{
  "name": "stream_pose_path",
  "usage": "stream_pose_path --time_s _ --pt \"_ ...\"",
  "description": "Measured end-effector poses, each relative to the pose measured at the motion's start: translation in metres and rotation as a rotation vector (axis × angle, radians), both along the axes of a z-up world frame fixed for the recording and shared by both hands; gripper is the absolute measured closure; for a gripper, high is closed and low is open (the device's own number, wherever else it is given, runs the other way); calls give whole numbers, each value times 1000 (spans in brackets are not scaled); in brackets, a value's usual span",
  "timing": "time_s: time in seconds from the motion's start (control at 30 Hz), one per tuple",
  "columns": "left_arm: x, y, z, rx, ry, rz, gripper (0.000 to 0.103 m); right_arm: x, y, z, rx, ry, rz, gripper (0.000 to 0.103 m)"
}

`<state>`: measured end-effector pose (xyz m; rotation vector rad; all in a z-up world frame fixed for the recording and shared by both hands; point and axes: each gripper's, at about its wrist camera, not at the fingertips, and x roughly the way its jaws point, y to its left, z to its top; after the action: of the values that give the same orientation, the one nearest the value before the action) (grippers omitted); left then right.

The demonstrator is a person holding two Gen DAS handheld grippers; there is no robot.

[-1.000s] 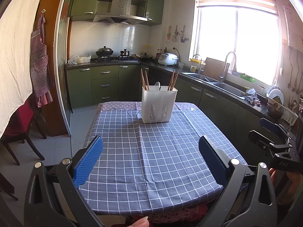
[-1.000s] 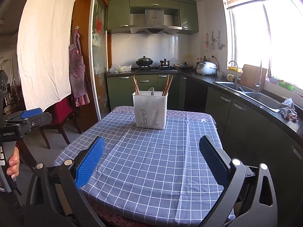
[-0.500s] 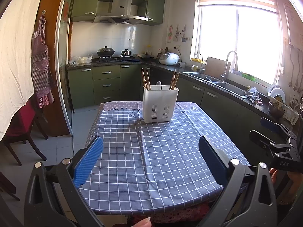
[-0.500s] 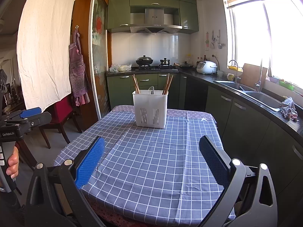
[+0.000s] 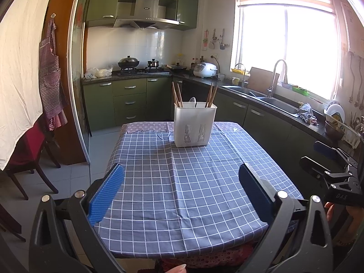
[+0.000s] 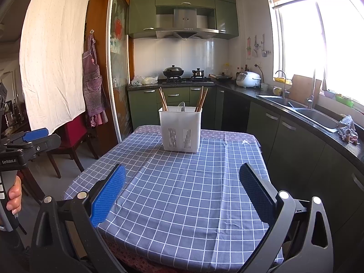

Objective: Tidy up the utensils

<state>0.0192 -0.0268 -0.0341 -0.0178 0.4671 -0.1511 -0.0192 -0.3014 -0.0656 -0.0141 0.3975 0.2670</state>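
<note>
Left gripper point(image 5: 180, 192) held low at the near edge of the table, jaws spread wide apart, nothing between them; blue pads point(image 5: 107, 194) facing inward over the checked tablecloth point(image 5: 182, 182). Right gripper point(image 6: 182, 194) likewise low at the near edge, jaws wide apart, gripping nothing.

White utensil holder point(image 5: 195, 126) standing upright toward the far end of the table, on the blue checked cloth, well apart from both grippers. Slotted vents in its front wall. Wooden chopsticks point(image 5: 177, 95) leaning out of the left compartment, a second bunch of chopsticks point(image 5: 211, 96) leaning out of the right one. Pale spoon tip point(image 5: 192, 101) just showing above the rim between them; in the right wrist view, metal utensil tops point(image 6: 181, 108) there too, kind too small to tell.

In the right wrist view, same holder point(image 6: 180, 129) seen slightly left of centre, the left gripper point(image 6: 29, 141) visible at the left frame edge beside the table, held by a hand point(image 6: 14, 195). In the left wrist view, the right gripper point(image 5: 327, 159) visible at the right edge, off the table's side.

Beyond the table: green cabinets point(image 5: 129, 100), a stove with a lidded wok point(image 5: 128, 63), a range hood point(image 5: 145, 16), a rice cooker point(image 5: 204, 69), a sink with tall faucet point(image 5: 276, 77) under a bright window, a checked apron point(image 5: 51, 75) hanging at left
</note>
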Motion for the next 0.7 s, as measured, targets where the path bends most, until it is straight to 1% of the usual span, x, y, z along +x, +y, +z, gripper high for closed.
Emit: stream_pose_path --time_s 0.7 --pt "1 0 -1 -8 20 -8 7 2 4 -4 -1 12 -1 5"
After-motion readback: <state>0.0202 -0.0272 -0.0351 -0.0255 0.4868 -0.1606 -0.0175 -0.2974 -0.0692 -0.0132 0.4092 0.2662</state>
